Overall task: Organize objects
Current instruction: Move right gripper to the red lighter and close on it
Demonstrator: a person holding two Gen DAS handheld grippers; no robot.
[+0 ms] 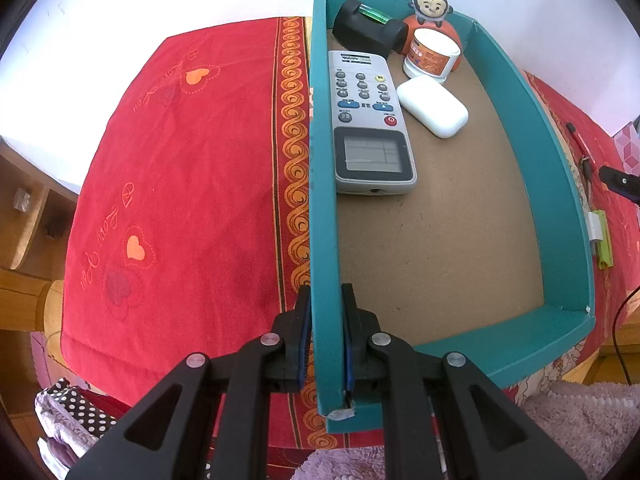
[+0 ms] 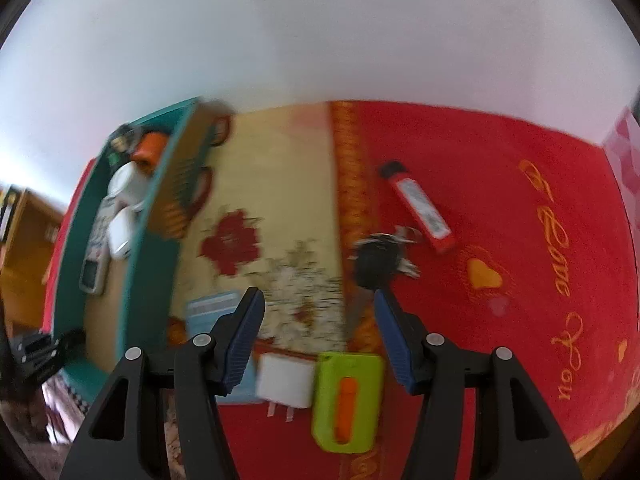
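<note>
A teal box with a brown floor lies on the red cloth. In it are a grey remote, a white case, a white jar, a black device and an orange monkey figure. My left gripper is shut on the box's left wall near its front corner. In the right wrist view my right gripper is open and empty above a white plug and a green cutter. A black key bunch and a red pen-like stick lie beyond. The box is at left.
The red cloth with hearts covers the table. A blue-and-white item lies by the right gripper's left finger. Wooden furniture stands at left, a purple fluffy fabric at the near edge. A white wall is behind.
</note>
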